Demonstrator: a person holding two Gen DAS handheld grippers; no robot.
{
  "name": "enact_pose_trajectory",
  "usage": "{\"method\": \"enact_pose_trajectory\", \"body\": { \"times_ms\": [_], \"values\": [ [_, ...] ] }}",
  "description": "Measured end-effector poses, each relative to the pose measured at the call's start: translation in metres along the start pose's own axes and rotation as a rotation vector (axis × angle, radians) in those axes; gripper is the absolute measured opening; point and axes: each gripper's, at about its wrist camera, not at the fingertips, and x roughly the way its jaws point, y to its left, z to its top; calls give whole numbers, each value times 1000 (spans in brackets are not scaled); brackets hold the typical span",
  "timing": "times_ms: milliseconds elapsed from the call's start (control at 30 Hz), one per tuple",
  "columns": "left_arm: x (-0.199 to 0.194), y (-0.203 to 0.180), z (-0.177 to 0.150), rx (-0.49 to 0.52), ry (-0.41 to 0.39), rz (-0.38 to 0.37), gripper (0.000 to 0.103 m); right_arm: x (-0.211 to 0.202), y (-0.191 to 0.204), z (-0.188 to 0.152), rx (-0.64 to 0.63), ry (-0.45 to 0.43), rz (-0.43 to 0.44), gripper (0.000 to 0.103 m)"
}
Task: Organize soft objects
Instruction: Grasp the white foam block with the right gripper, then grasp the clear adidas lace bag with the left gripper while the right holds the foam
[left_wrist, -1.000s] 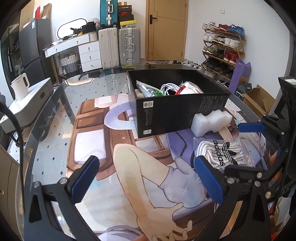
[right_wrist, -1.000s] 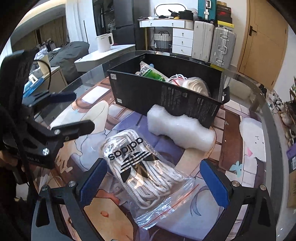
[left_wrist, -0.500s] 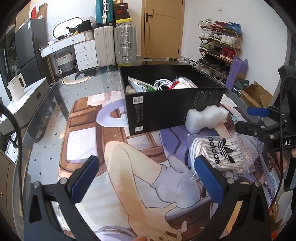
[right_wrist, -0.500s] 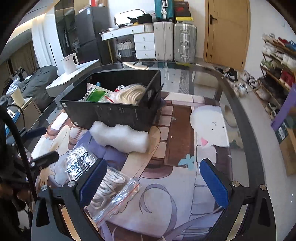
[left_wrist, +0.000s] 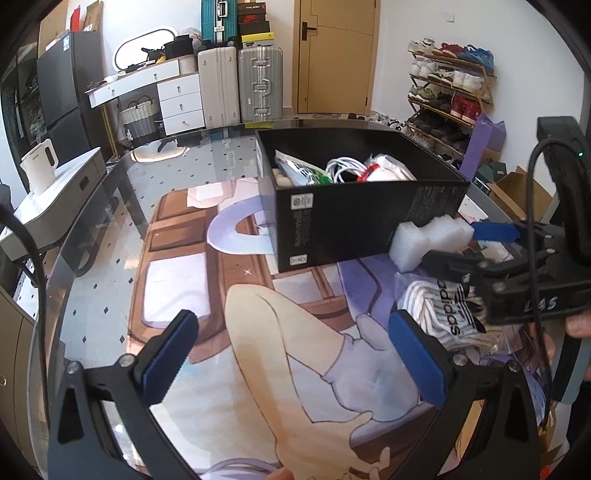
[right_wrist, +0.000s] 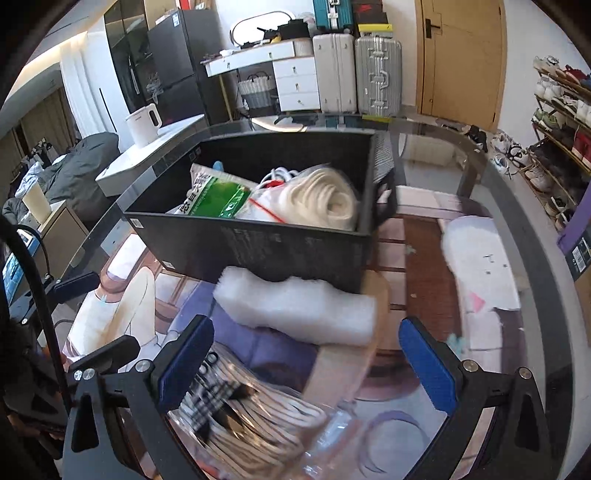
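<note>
Right gripper (right_wrist: 306, 354), fingers spread, hovers over the foam block (right_wrist: 295, 308) beside the black box (right_wrist: 258, 251); left gripper (left_wrist: 291, 350) spread too, apparently empty.

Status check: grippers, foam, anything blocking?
Both hand-held grippers open, empty: left, right. Foam on table against box. Lace bag beside it.

The clear bag (left_wrist: 448, 314) of white laces bears the word "adidas" in black with the trefoil mark, seen sideways in the left view. The right hand-held gripper (left_wrist: 476, 243) carries pale letters on its black body that look like "UAS", the first unclear. The box (left_wrist: 354, 221) has white labels too small to read. The green packet (right_wrist: 218, 197) shows white characters, unreadable.
</note>
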Motion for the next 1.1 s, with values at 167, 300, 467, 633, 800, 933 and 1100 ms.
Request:
{"method": "enact_pose_trajectory", "body": {
  "times_ms": [167, 300, 467, 633, 800, 933, 1100],
  "values": [
    [3, 3, 0, -9, 6, 6, 103, 13, 8, 6, 7, 17, -34, 102],
    [4, 4, -1, -8, 12, 5, 103, 18, 4, 7, 25, 23, -38, 91],
    [4, 4, -2, -2, 17, 5, 103, 7, -2, 1, 36, 2, -19, 90],
    [-1, -6, -1, 16, 15, -23, 103, -21, -20, -14, 41, -48, -14, 90],
    [-5, -22, -2, 74, 21, -58, 103, -49, -43, -31, 79, -70, -30, 90],
    [-4, -36, -5, 112, 36, -86, 103, -62, -55, -42, 94, -82, -37, 90],
    [-2, -54, -11, 205, 77, -146, 103, -69, -63, -49, 107, -88, -42, 90]
  ]
}}
